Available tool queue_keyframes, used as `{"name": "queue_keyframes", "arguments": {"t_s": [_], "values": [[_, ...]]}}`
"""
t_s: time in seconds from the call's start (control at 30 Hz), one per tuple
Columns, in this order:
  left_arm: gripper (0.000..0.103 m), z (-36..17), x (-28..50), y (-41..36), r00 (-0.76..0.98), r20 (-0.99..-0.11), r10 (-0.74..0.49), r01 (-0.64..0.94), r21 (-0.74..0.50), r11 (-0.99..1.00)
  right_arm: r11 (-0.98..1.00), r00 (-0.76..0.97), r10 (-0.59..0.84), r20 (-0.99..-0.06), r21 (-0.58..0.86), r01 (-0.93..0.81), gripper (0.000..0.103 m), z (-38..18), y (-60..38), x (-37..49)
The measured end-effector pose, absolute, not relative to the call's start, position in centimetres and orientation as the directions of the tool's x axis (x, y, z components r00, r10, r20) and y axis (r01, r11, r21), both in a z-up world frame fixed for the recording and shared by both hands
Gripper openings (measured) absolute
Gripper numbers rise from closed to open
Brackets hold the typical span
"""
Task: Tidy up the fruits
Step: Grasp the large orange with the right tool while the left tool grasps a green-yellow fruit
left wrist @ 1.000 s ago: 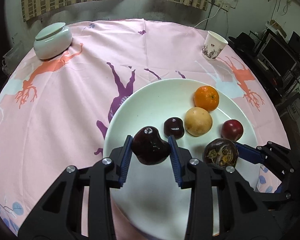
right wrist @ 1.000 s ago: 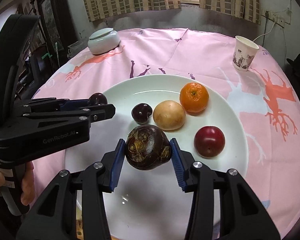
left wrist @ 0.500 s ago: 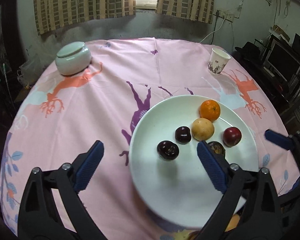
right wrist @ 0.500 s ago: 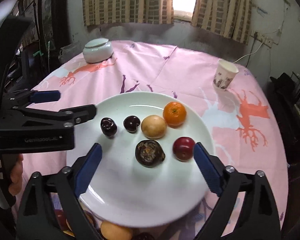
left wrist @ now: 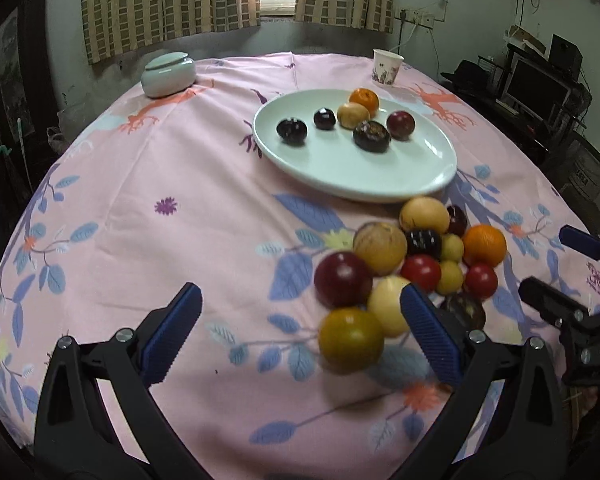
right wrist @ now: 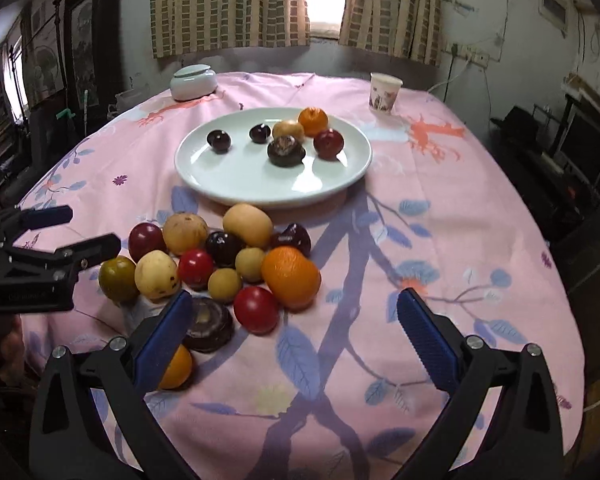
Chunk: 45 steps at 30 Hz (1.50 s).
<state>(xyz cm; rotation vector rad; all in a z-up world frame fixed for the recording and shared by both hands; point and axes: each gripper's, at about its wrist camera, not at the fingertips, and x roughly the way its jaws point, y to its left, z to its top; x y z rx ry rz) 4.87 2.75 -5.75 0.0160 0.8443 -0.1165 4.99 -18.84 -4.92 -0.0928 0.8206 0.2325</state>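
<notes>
A white plate (left wrist: 420,176) (right wrist: 228,184) holds several fruits: two dark plums (left wrist: 291,131), a tan fruit, an orange (left wrist: 364,101), a red plum (left wrist: 400,125) and a dark wrinkled passion fruit (left wrist: 371,136) (right wrist: 286,152). A pile of loose fruits (left wrist: 408,256) (right wrist: 220,260) lies on the pink cloth in front of the plate. My left gripper (left wrist: 296,332) is open and empty, low over the cloth left of the pile. My right gripper (right wrist: 296,332) is open and empty, right of the pile, its left finger beside a dark passion fruit (right wrist: 208,324).
A lidded pale green jar (left wrist: 168,74) (right wrist: 193,81) stands at the far left of the round table. A paper cup (left wrist: 387,66) (right wrist: 384,92) stands at the far right. Dark furniture and a monitor (left wrist: 536,88) stand beyond the table's right edge.
Both grippers let go of their fruits on the plate, opened wide and pulled back toward the table's near side. The loose fruit pile has come into view.
</notes>
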Motion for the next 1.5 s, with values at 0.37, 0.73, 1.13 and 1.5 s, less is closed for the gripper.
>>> {"name": "queue_keyframes", "arguments": {"t_s": [0.37,0.73,1.13,1.5], "values": [[0.101,-6.3,2.9,3.6,0.65,-0.756,-0.078,0.096,-0.02,0.995,0.965,0.578,0.257,-0.774,0.173,-0.197,0.058,-7.8,-19.4,8.5],[0.101,-7.0,3.0,3.6,0.617,-0.783,-0.08,0.105,-0.019,0.994,0.932,0.55,0.361,-0.753,0.285,-0.223,0.043,-6.7,-20.1,8.6],[0.094,-9.1,4.4,2.0,0.54,-0.821,-0.186,0.159,-0.118,0.98,0.924,0.544,0.381,-0.748,0.303,-0.231,0.043,-5.8,-21.0,6.2],[0.041,-8.4,4.3,2.0,0.535,-0.803,-0.264,0.178,-0.198,0.964,0.917,0.54,0.399,-0.741,0.328,-0.226,0.043,-5.9,-21.1,5.6]]}}
